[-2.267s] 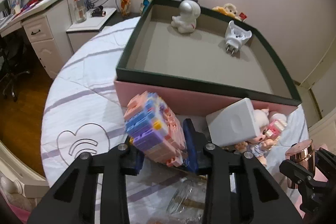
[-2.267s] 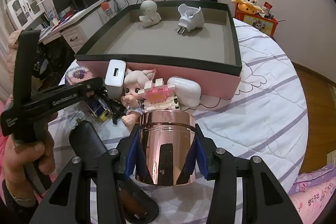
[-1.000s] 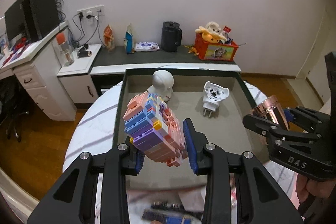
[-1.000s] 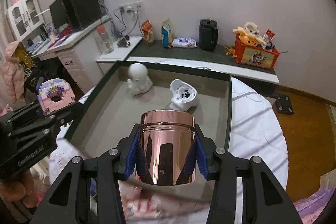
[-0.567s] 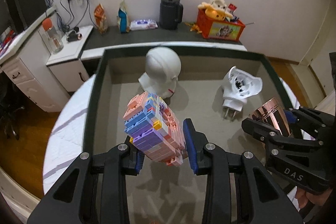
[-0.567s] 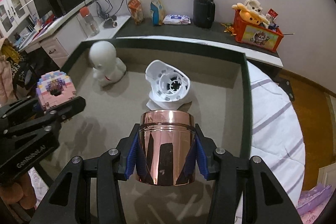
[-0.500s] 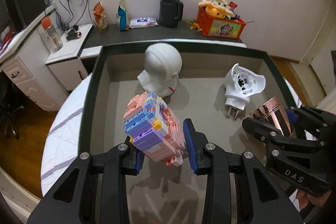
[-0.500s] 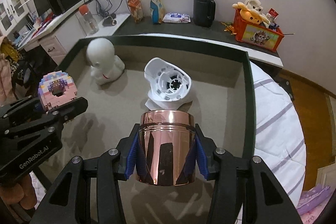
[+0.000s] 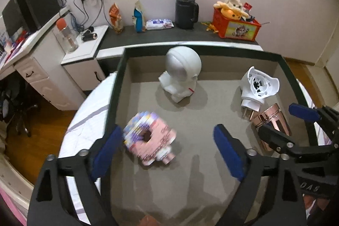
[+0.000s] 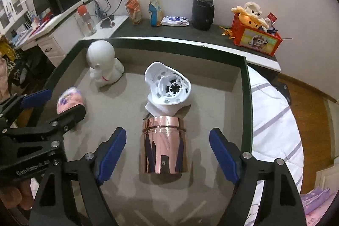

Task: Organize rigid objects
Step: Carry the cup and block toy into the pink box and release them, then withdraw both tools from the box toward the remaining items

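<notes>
Opening over the box [image 9: 118, 86], both grippers let go: the left gripper [image 9: 167, 149] has the block toy [image 9: 149, 139] loose between its spread jaws, the right gripper [image 10: 167, 154] likewise the copper cup [image 10: 164, 147], upright on the box floor straight ahead.

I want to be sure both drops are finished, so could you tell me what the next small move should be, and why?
Probably lift both claws straight up and out of the dark-rimmed box. The left claw and right claw are opening, their pads clear of the pastel brick block and the rose-gold metal cup, which lie on the floor.
</notes>
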A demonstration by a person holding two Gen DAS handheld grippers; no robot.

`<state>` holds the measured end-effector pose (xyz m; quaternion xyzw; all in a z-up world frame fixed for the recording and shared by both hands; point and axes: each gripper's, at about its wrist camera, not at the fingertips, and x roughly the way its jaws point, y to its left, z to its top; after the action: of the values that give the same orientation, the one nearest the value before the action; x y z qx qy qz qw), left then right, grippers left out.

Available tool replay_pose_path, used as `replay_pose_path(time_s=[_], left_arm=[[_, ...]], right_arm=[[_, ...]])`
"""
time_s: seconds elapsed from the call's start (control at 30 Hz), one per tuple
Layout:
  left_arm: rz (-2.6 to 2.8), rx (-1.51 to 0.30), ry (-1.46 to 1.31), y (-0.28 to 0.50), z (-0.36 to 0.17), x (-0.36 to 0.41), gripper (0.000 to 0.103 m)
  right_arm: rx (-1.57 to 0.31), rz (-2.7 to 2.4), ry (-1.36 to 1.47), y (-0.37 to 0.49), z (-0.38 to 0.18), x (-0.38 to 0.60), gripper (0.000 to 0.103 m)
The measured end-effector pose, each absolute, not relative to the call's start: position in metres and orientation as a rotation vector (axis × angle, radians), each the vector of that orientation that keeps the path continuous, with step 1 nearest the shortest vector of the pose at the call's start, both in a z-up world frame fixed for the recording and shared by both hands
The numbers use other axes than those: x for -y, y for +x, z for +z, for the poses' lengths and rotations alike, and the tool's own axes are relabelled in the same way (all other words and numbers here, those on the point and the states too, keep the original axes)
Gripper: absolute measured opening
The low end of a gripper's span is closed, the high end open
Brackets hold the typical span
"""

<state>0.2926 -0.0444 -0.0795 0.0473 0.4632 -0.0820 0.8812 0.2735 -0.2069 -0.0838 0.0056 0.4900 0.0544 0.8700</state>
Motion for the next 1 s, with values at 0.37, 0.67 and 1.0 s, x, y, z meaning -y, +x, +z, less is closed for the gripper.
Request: replay_pose_path(time_s=[0.37, 0.67, 1.0], left_arm=[[-0.118, -0.837, 0.035, 0.214, -0.015, 0.004, 0.103], [-0.083, -0.723, 0.021, 0.101, 0.03, -0.019, 0.103], [-0.076, -0.681, 0.014, 0.005, 0.033, -0.019, 0.103]], right_arm=[[-0.935, 0.102, 0.167, 0.21, -0.037, 0.233, 0.085], [-0.783, 0.094, 0.162, 0.107, 0.024, 0.234, 0.085], [-0.69, 0.129, 0.123, -0.002, 0.041, 0.223, 0.085]])
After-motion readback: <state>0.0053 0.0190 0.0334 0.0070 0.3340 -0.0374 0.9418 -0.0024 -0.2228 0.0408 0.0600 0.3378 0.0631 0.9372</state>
